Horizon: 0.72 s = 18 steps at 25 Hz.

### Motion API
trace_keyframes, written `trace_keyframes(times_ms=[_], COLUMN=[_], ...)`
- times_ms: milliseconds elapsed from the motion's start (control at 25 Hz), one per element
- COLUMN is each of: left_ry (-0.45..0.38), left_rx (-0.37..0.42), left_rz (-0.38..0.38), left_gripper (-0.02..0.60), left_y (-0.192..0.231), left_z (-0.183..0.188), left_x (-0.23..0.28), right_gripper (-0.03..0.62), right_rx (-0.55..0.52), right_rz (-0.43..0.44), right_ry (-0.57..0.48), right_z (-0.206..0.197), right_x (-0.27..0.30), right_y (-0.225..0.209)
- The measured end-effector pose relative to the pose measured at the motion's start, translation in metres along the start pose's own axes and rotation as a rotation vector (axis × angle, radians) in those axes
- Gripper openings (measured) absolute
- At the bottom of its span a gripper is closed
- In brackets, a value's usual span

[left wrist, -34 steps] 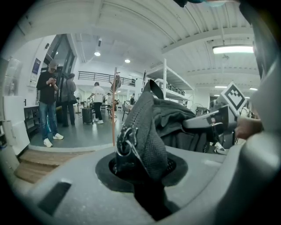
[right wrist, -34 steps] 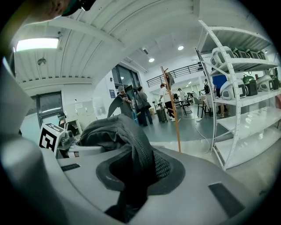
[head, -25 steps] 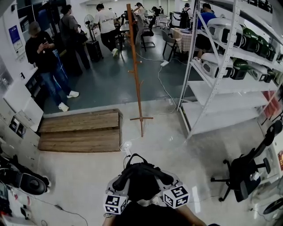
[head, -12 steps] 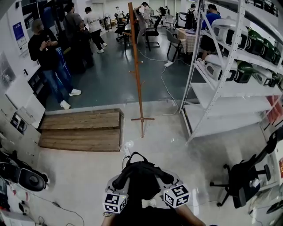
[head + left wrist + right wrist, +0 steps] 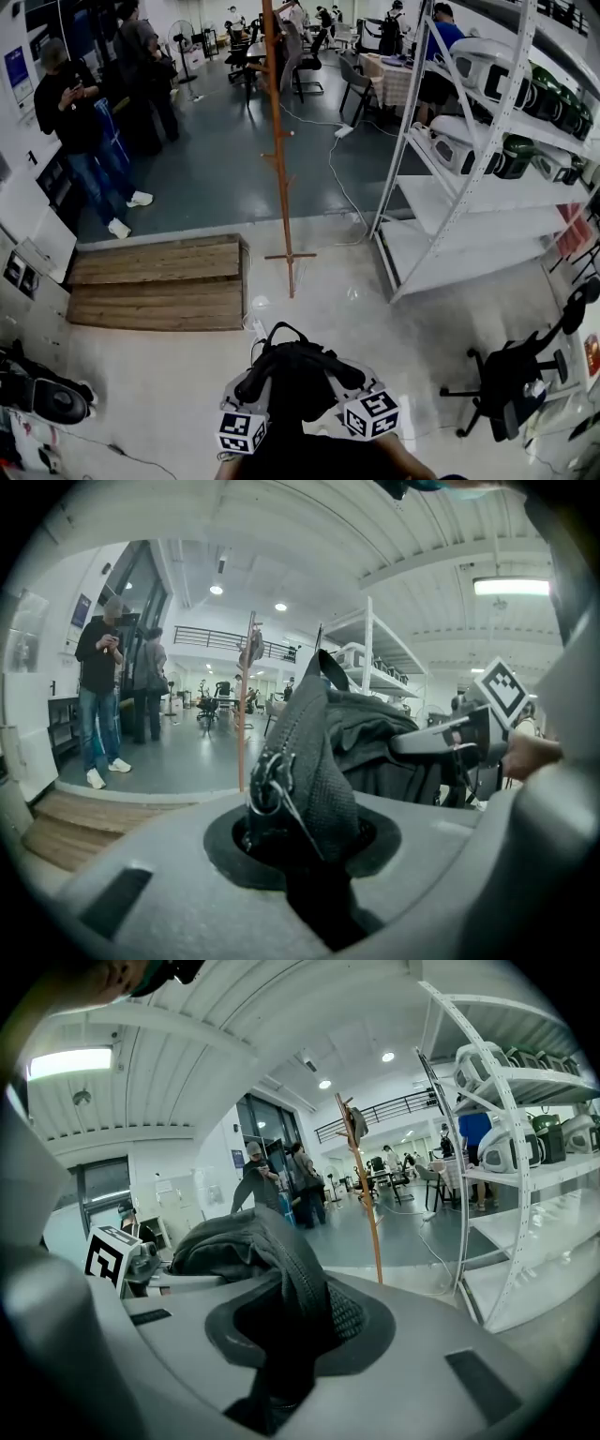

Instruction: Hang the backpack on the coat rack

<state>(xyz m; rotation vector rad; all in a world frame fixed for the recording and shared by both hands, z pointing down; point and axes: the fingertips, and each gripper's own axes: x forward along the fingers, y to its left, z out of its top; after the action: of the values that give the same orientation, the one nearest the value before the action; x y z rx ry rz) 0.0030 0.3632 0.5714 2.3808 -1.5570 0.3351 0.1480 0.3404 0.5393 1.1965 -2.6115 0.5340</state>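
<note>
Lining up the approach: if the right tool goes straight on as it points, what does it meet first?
Beyond the backpack that the right tool grips, bare floor, then probably the coat rack, its pole just right of that line; depth is unclear.

Matt woven-cloth backpack; seemingly wooden coat rack

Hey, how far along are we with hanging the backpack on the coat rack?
Done: the backpack is off the floor, the left gripper and right gripper each clamped on its fabric. In hand: it is held facing the coat rack. Left: the rack stands well ahead across the floor, so closing that gap and hanging the backpack on it remain.
</note>
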Motion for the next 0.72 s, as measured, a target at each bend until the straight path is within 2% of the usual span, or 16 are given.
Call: trace_keyframes(times_ms=[720], left_ry=[0.036], left_rx=[0.000], left_rz=[-0.082], left_gripper=[0.107], left_y=[0.163], left_z=[0.046], left_x=[0.098], right_gripper=[0.064], right_rx=[0.037], right_rz=[-0.064], right_ry=[0.004], right_z=[0.062], right_x=[0.178], right_y=[-0.012])
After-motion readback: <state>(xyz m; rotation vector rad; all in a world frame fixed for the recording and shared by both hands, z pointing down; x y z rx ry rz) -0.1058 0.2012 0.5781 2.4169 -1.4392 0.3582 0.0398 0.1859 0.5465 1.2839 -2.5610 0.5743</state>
